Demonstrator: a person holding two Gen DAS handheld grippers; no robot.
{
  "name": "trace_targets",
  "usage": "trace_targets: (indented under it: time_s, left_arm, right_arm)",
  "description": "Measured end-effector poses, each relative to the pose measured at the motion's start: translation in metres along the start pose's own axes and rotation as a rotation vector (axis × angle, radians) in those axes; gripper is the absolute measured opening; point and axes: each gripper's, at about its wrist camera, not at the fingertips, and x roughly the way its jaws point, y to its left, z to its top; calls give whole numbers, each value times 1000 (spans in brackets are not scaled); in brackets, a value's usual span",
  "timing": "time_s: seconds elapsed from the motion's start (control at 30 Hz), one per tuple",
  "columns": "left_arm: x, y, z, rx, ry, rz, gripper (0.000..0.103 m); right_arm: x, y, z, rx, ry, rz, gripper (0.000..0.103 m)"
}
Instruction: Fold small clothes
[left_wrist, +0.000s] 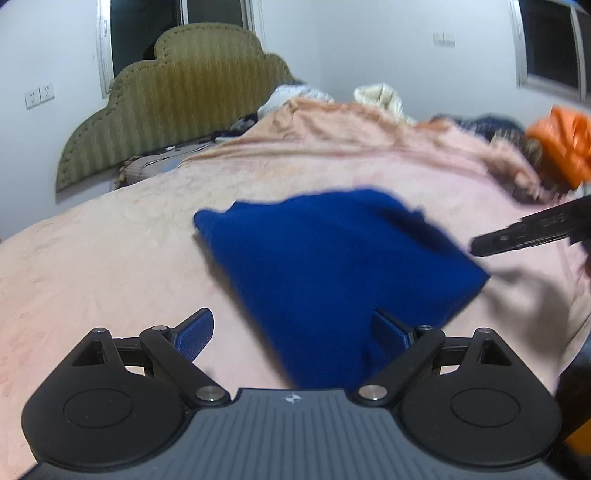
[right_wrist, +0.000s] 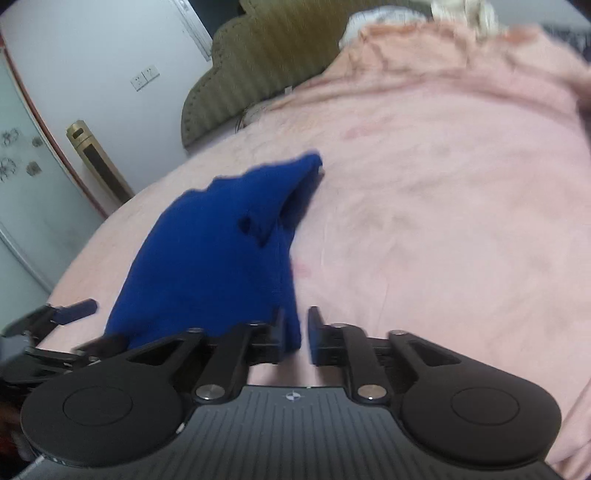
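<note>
While the blue cloth (left_wrist: 332, 266) lies folded on the pink bedspread (left_wrist: 110, 258), roughly mid-bed, both grippers sit at its near edge. Left gripper (left_wrist: 291, 332): fingers spread wide, released, nothing pinched; its right finger (left_wrist: 389, 332) overlaps the cloth's near corner, left finger (left_wrist: 195, 332) is over bare bedspread. Right gripper (right_wrist: 295, 332): fingers close together w/ a narrow gap, and the cloth's near right corner hangs betw. them; the left finger (right_wrist: 279, 332) is against the fabric, the right pad (right_wrist: 316, 332) looks just clear of it, so not clenched on it. Pics are blurred, esp. around the cloth edges. Far left: olive striped headboard (left_wrist: 177, 103) against the wall. Far right: an orange item (left_wrist: 565, 144) on the bed, plus pale bundled fabric (left_wrist: 380, 96) at the far edge.
</note>
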Motion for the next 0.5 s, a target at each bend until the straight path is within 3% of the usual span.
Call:
trace_targets:
  time_s: [0.07,0.23,0.27,0.37,0.47,0.5]
  left_arm:
    - [8,-3,12,-32,-8,-12,93]
    - [43,-21,22,-26,39,106,93]
    - [48,-21,21,-32,62,109,93]
    - [54,-20,18,-69,101,114,93]
    - [56,-15,17,-104,111,115,93]
    - [55,-14,17,-113,115,115,93]
  right_arm:
    - [-6,14,11,-39,-68,-5,23]
    - [22,50,35,-146,-116,68,26]
    - [35,53,37,-161,-100,60,22]
    - [69,49,40,-186,-49,-104,20]
    - [55,44,41,-118,-93,-78,24]
    - [51,47,39,-129,-109,-71,31]
